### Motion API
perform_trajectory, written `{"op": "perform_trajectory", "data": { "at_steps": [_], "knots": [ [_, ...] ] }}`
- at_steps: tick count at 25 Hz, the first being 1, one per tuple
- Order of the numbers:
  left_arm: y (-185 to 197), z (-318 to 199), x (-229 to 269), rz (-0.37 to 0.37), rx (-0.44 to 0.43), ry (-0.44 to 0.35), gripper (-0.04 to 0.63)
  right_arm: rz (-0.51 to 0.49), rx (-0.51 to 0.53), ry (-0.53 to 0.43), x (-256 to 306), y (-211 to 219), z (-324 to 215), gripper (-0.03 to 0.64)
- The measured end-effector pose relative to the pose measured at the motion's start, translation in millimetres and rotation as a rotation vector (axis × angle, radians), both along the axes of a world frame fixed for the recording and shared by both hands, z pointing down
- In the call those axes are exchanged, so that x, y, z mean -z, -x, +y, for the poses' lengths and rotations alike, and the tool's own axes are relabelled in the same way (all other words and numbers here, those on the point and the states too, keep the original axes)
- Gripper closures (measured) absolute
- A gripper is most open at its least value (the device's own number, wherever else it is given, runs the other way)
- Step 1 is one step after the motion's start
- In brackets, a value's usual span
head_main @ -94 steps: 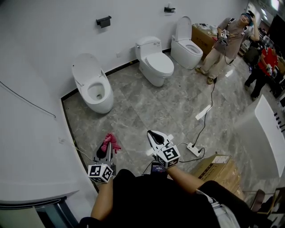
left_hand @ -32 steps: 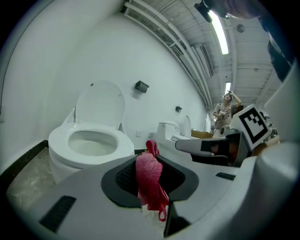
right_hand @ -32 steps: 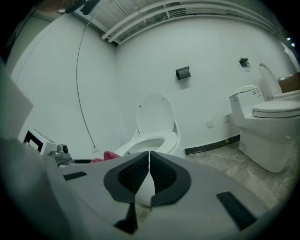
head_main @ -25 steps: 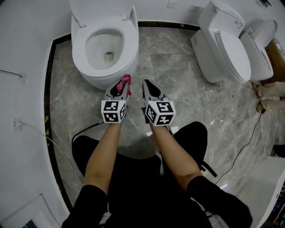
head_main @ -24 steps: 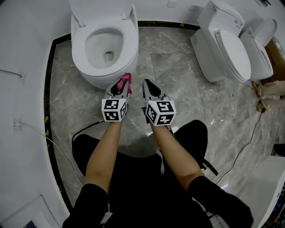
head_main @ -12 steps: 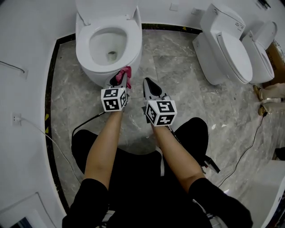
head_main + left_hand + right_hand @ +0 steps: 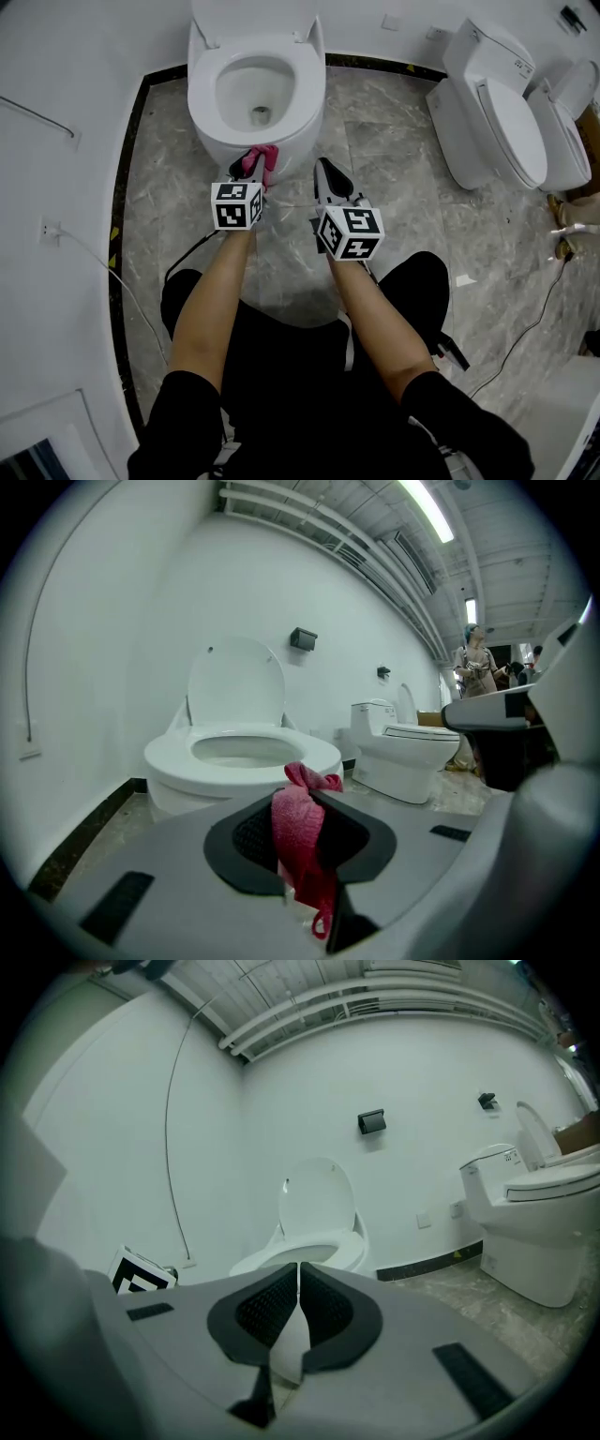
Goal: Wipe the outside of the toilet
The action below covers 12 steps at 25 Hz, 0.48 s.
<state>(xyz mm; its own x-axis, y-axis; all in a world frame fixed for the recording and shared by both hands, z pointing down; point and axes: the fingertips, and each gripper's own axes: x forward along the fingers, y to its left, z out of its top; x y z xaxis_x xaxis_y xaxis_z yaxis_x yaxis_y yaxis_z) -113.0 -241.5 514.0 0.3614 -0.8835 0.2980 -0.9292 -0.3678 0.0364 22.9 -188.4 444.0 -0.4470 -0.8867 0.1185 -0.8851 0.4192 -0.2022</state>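
A white toilet with its lid raised stands against the wall, straight ahead of me; it also shows as the toilet and toilet in the gripper views. My left gripper is shut on a pink cloth, which hangs bunched between the jaws as the pink cloth. The cloth sits just at the front of the bowl's outside. My right gripper is shut with nothing held, a little to the right and short of the bowl.
A second toilet with closed lid stands to the right, a third toilet beyond it. A cable runs along the grey marble floor at left. A person stands far off.
I have come closer to the open toilet since the earliest frame, where it stood across the room. Over the last second both grippers moved forward, bringing the pink cloth to the bowl's front.
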Motion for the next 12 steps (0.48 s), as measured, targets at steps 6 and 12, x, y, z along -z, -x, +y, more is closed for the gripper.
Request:
{"op": "perform_trajectory", "data": {
  "at_steps": [6, 12],
  "knots": [
    [47.8, 6.8, -12.7, -0.02, 0.044, 0.041, 0.511, 0.001, 0.028, -0.004, 2.3, 18.5, -1.8, 0.583],
    [91.7, -4.9, -16.1, -0.06, 0.072, 0.051, 0.512, 0.007, 0.034, 0.016, -7.5, 22.0, 1.0, 0.583]
  ]
}}
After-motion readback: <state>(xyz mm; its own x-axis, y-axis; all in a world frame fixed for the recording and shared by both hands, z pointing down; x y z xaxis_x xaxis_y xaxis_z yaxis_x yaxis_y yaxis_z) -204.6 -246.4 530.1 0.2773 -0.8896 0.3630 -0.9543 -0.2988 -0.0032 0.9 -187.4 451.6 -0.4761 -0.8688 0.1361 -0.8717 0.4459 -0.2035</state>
